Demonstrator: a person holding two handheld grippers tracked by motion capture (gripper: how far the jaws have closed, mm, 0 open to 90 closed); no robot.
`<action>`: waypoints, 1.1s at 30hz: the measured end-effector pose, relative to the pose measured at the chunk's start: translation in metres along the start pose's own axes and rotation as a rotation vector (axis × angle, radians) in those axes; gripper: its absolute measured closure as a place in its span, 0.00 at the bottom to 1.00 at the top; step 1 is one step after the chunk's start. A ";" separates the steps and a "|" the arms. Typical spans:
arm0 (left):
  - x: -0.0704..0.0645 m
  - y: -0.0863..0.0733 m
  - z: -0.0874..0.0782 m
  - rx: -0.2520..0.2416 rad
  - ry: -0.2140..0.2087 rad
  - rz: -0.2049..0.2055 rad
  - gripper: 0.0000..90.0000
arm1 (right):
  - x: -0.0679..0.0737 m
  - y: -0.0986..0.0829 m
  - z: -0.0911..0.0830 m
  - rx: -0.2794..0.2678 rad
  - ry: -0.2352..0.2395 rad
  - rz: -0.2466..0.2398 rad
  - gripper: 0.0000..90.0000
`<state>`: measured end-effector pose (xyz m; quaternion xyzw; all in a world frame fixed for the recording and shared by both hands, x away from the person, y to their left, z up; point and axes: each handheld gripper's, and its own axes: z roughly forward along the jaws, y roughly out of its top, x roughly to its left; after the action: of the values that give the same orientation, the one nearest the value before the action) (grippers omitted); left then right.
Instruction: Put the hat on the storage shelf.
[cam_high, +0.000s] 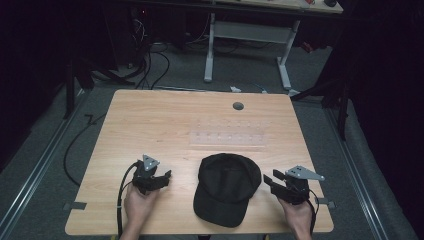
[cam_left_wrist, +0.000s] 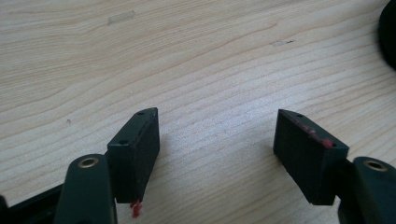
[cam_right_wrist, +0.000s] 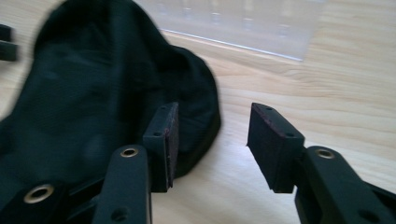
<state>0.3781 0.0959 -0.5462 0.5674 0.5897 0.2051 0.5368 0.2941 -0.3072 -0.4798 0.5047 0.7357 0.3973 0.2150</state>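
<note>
A black baseball cap (cam_high: 227, 187) lies on the wooden table (cam_high: 150, 120) near its front edge, brim toward me. My left gripper (cam_high: 165, 177) rests left of the cap, open, with bare wood between its jaws (cam_left_wrist: 219, 135); the cap's edge (cam_left_wrist: 390, 32) shows at the far right of the left gripper view. My right gripper (cam_high: 268, 180) sits just right of the cap, open (cam_right_wrist: 212, 130). In the right gripper view its left jaw overlaps the rim of the cap (cam_right_wrist: 93, 93), and nothing lies between the pads.
A clear plastic plate (cam_high: 227, 135) lies flat behind the cap, also seen as a clear plate (cam_right_wrist: 243, 23) in the right gripper view. A grey grommet hole (cam_high: 238, 105) sits near the table's far edge. Cables and a desk frame (cam_high: 247, 35) stand on the floor beyond.
</note>
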 end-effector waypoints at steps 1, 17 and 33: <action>0.000 0.000 0.000 0.000 0.000 0.000 0.35 | 0.002 0.001 -0.001 0.005 0.018 0.011 0.60; 0.000 0.000 0.000 -0.003 -0.001 -0.006 0.35 | 0.032 0.020 0.009 0.014 0.105 -0.069 0.67; 0.000 0.000 0.000 -0.003 -0.001 -0.006 0.35 | 0.037 0.018 0.028 0.047 0.111 -0.030 0.79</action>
<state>0.3783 0.0962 -0.5460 0.5650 0.5909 0.2039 0.5386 0.3098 -0.2604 -0.4785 0.4760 0.7629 0.4040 0.1680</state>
